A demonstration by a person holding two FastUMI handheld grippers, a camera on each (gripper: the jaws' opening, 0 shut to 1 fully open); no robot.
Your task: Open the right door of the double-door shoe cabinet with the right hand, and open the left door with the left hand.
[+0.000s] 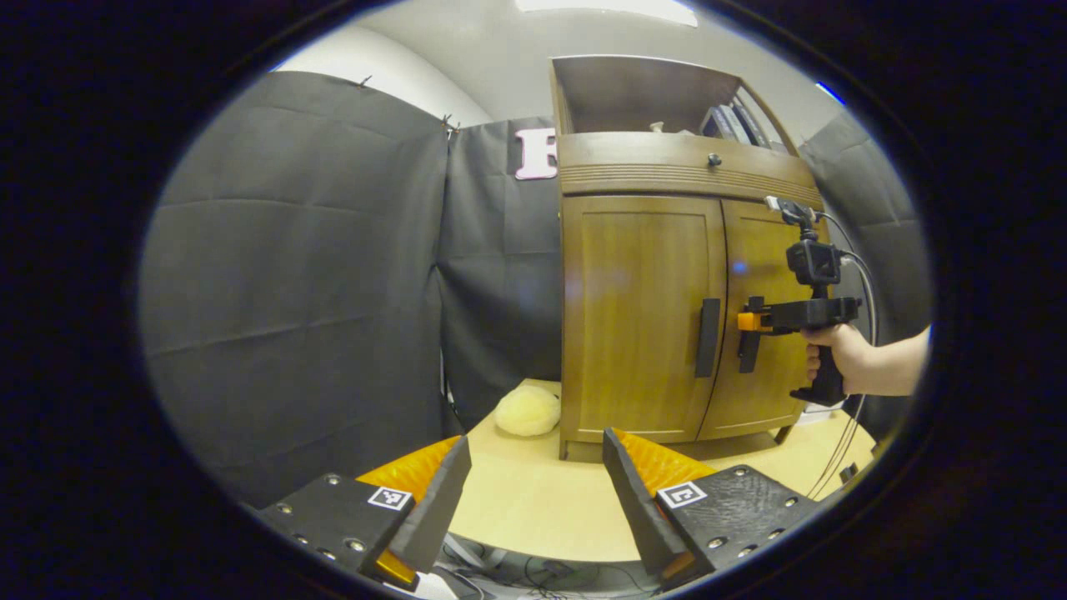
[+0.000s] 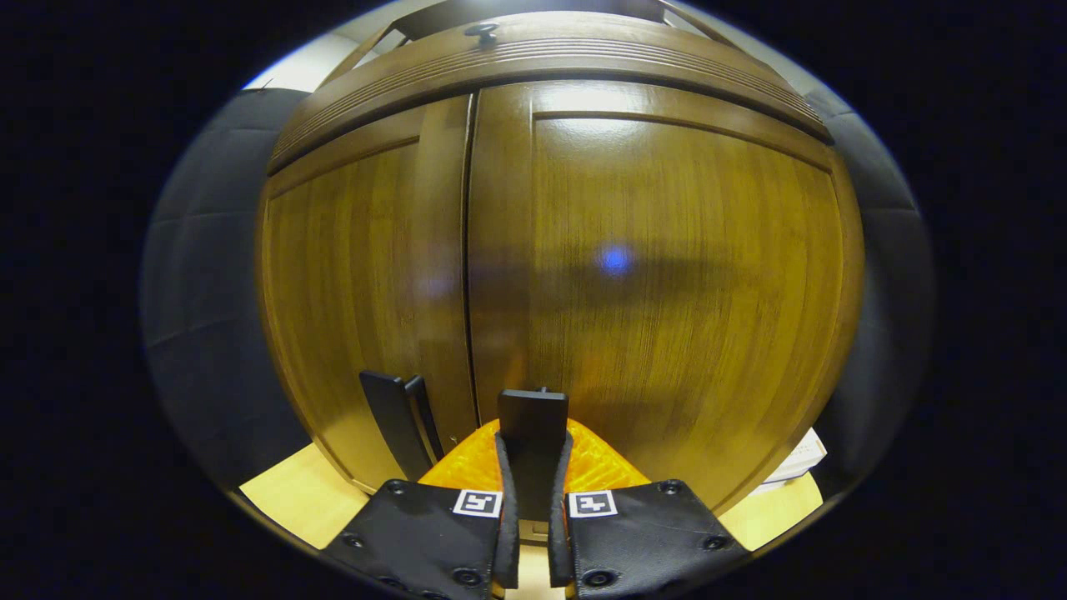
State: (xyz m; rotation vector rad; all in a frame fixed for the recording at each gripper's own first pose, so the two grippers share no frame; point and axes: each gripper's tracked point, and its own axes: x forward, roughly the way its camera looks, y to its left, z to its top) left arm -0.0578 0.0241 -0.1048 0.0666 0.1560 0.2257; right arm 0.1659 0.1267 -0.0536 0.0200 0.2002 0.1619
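Right gripper (image 2: 533,492) jaws seemingly clamp right door handle (image 2: 533,421); left gripper (image 1: 533,492) hangs back, agape.

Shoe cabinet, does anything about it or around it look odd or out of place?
Nothing is damaged or spilled. Both brown wooden doors sit shut and flush. The right gripper is clamped on the right door's black handle. One oddity: a pale yellow fluffy ball lies on the table beside the wooden cabinet.

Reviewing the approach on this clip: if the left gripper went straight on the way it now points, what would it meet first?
The left gripper is open and set back over the table. Straight ahead, its line looks free up to the cabinet's left door, probably low on the panel; depth is unclear.
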